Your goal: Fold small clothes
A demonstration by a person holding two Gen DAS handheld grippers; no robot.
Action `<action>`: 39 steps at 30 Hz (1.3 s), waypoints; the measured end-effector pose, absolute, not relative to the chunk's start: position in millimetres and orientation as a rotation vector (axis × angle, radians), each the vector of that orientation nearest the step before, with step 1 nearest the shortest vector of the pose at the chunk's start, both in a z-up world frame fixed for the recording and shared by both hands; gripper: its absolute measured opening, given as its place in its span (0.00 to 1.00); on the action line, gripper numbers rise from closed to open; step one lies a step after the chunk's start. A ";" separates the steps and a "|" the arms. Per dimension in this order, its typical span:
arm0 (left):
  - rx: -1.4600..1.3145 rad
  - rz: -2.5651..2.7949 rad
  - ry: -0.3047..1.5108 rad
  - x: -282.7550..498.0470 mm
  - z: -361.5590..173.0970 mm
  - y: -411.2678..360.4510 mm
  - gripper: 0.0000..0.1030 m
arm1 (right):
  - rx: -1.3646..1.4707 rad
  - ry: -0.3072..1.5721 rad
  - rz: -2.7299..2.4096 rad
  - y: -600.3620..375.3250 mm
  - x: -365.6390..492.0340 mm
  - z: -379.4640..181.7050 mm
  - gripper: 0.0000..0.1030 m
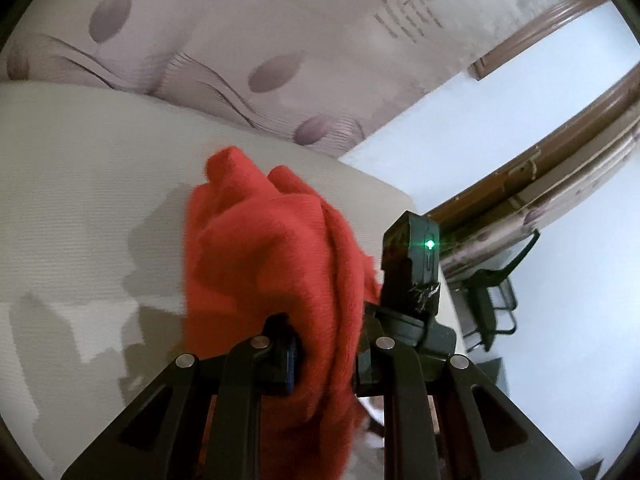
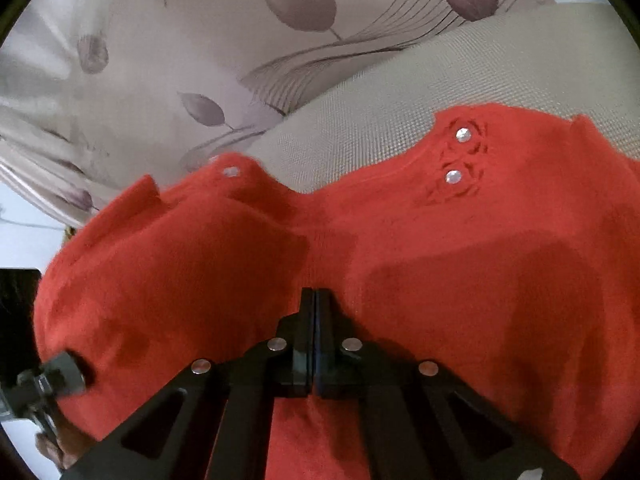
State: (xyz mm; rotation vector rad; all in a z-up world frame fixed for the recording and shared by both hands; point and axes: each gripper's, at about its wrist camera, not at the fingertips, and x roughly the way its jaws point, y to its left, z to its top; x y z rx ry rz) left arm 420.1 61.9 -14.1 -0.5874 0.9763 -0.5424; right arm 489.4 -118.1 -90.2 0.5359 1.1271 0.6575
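Left hand-held gripper (image 1: 326, 354) seen first, through its own wrist camera: clamped on a bunched fold of the red knitted garment (image 1: 272, 248), black fingers (image 1: 286, 356) pressed into the cloth from either side. Gathered into thick vertical folds, rising up and away from the grip, with a loose tail hanging below it. Lifted clear of the beige woven cushion (image 1: 80, 184) that spreads out behind and to the left of the garment. Beyond the cushion, a pale cloth printed with mauve leaves (image 1: 240, 40). Right of the garment, touching its edge, a black block with a green light (image 1: 430, 245); farther right, a brown curved wooden frame (image 1: 520, 168) against a pale wall.

Right hand-held gripper (image 2: 314, 300) next, through its own camera: fingers (image 2: 306, 320) brought fully together, tips resting against the middle of the red knitted garment (image 2: 440, 260); cannot tell whether a thin pinch of the knit is caught between them. Garment spread wide here, filling the lower half of the view, neckline dipping toward the grip. Two shiny round studs (image 2: 458, 156) up and right of the grip, one above the other; a third stud (image 2: 230, 171) on the raised left shoulder. Beige woven cushion (image 2: 380, 120) just above the neckline, the leaf-printed cloth (image 2: 200, 60) beyond that. Far left of the garment, at its lower edge, part of the other hand-held gripper (image 2: 60, 376), dark and blurred.
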 end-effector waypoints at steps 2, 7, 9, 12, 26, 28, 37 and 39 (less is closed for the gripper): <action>-0.618 -0.553 0.981 422.3 -16.9 48.4 0.18 | 0.574 1.105 0.653 -134.1 486.5 -86.0 0.05; -0.640 -0.573 0.995 430.9 -25.9 9.5 0.18 | 0.635 1.066 0.639 -179.0 482.9 -76.6 0.08; -0.629 -0.578 1.011 437.2 -31.9 -8.7 0.19 | 0.663 1.062 0.638 -194.8 482.2 -77.2 0.08; -0.592 -0.588 1.031 441.8 -40.5 -32.1 0.19 | 0.721 1.055 0.647 -218.0 479.3 -80.8 0.08; -0.739 -0.851 0.911 433.9 -23.0 -55.7 0.56 | 1.007 1.043 0.727 -289.4 460.5 -107.6 0.14; -0.755 -0.852 0.837 420.6 -14.3 -40.2 0.65 | 1.081 1.039 0.766 -298.9 458.2 -113.2 0.30; -0.504 -0.681 0.805 353.3 -44.2 -15.5 0.67 | 1.167 1.010 0.861 -307.4 443.5 -104.3 0.75; -0.497 -0.711 0.830 345.0 -57.1 -29.7 0.67 | 1.077 1.035 0.815 -299.1 442.8 -96.6 0.75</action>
